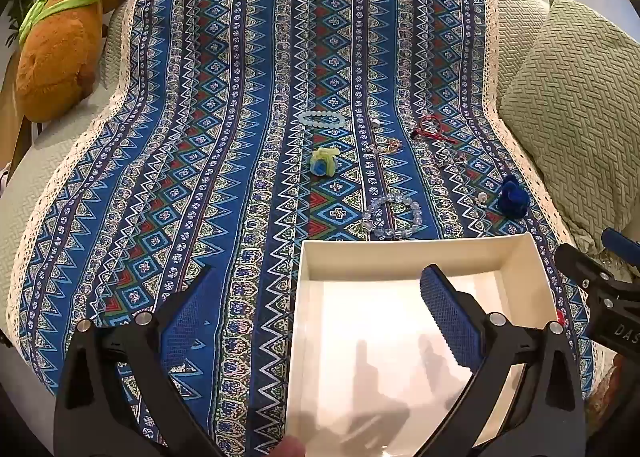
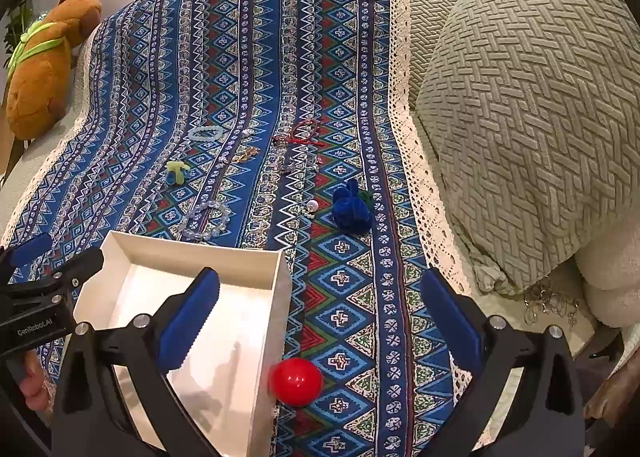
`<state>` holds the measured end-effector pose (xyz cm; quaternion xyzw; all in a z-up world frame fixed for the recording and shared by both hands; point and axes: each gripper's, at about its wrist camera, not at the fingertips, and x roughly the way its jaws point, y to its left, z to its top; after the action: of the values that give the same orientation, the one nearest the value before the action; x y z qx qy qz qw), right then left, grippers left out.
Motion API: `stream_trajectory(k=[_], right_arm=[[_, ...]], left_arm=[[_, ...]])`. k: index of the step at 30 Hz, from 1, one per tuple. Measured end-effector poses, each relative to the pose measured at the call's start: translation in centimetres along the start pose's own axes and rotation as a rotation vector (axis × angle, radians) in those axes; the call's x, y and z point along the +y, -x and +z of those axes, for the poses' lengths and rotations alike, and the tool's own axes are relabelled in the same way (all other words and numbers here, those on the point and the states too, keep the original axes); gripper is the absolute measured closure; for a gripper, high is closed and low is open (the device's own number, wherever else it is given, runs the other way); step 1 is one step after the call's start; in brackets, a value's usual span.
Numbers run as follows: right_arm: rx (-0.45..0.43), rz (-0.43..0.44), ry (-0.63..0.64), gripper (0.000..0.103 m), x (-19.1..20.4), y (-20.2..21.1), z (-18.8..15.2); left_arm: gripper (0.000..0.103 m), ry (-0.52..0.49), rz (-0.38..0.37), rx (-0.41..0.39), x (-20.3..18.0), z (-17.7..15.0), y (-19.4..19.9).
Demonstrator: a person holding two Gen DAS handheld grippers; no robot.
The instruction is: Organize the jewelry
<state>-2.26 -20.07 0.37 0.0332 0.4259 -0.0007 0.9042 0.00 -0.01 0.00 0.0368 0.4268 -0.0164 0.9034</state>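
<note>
A white open box (image 1: 400, 253) (image 2: 192, 251) lies on the blue patterned cloth (image 1: 240, 137) (image 2: 340, 297), with nothing in it. Beyond it lie a clear bead bracelet (image 1: 394, 215) (image 2: 206, 219), a pale blue bead bracelet (image 1: 322, 119) (image 2: 206, 134), a yellow-blue hair tie (image 1: 323, 161) (image 2: 177, 172), a red cord bracelet (image 1: 432, 127) (image 2: 304, 133), a blue fuzzy flower (image 1: 512, 195) (image 2: 352, 209) and small pearl pieces (image 2: 312, 206). A red ball (image 2: 295, 381) touches the box's right wall. My left gripper (image 1: 320, 309) is open over the box's left wall. My right gripper (image 2: 320, 309) is open above the ball.
A brown plush toy (image 1: 64, 37) (image 2: 44, 69) sits at the far left. A green textured pillow (image 1: 572, 105) (image 2: 532, 117) lies at the right. Metal rings (image 2: 552, 303) lie by the pillow's lower edge. Small chains (image 1: 384, 147) are scattered mid-cloth.
</note>
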Motion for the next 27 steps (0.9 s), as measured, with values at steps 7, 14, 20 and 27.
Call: stream_trajectory(k=[7,14,20,27], right_arm=[[0.003,0.002,0.000,0.003,0.16,-0.12,-0.19],[0.003,-0.001,-0.003,0.003,0.72,-0.19,-0.47],[-0.001,-0.003,-0.010,0.003,0.05,-0.19,-0.24],[-0.005,-0.001,0.002,0.003,-0.04,0.13,-0.41]], left_arm=[[0.005,-0.009,-0.012,-0.006,-0.07,-0.44,0.11],[0.005,-0.012,-0.005,0.002,-0.10,-0.27,-0.33],[0.005,-0.001,-0.027,0.004,-0.21,-0.10,-0.10],[0.005,-0.001,-0.048,0.014,-0.49,0.01,-0.16]])
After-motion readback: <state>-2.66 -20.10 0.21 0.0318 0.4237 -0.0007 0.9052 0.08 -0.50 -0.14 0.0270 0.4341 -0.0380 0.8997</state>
